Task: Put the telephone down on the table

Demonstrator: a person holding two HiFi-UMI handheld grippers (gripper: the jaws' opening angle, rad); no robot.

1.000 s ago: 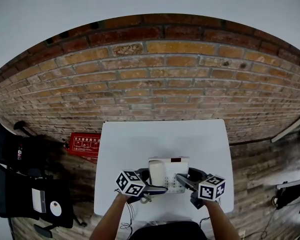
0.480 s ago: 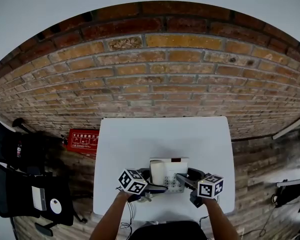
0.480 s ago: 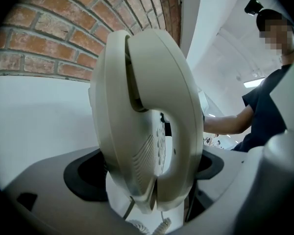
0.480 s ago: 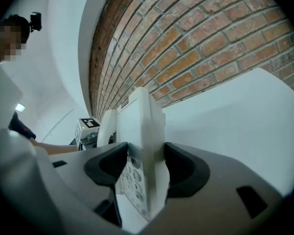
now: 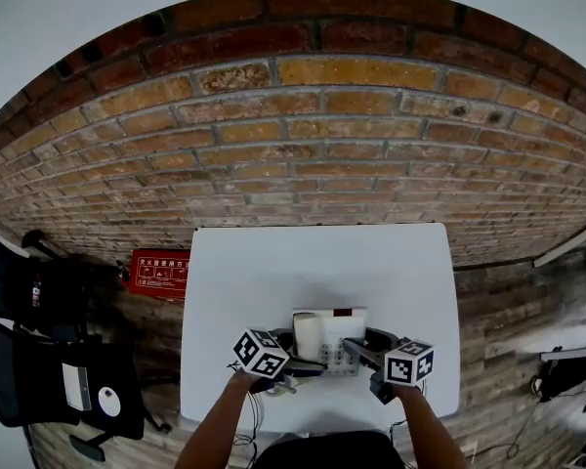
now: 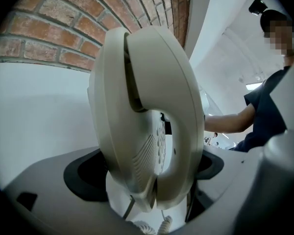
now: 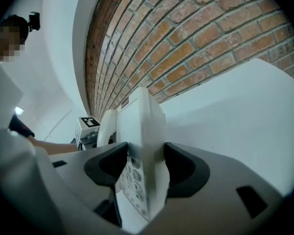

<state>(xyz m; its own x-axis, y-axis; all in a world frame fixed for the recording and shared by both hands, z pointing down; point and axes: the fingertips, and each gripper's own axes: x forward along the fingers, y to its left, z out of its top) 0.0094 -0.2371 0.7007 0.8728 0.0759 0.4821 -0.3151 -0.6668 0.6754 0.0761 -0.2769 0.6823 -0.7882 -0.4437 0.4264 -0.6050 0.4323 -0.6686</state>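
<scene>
A white desk telephone (image 5: 329, 335) with its handset (image 5: 308, 337) on the cradle is over the near part of the white table (image 5: 273, 272). My left gripper (image 5: 295, 367) is shut on its left side. In the left gripper view the handset (image 6: 152, 111) fills the space between the dark pads of the gripper (image 6: 147, 177), and a coiled cord (image 6: 154, 226) hangs below. My right gripper (image 5: 357, 354) is shut on the right side, where its pads squeeze the keypad edge (image 7: 142, 165). Whether the base touches the table I cannot tell.
A brick wall (image 5: 303, 164) stands behind the table. On the floor to the left lie a red box (image 5: 160, 273) and black bags or chairs (image 5: 39, 360). The table's right edge (image 5: 453, 320) borders wooden floor. A person's arm (image 6: 228, 124) shows beyond the phone.
The head view has tilted a little, so more wall shows. Both grippers keep their hold, and the telephone stays over the same near part of the table.
</scene>
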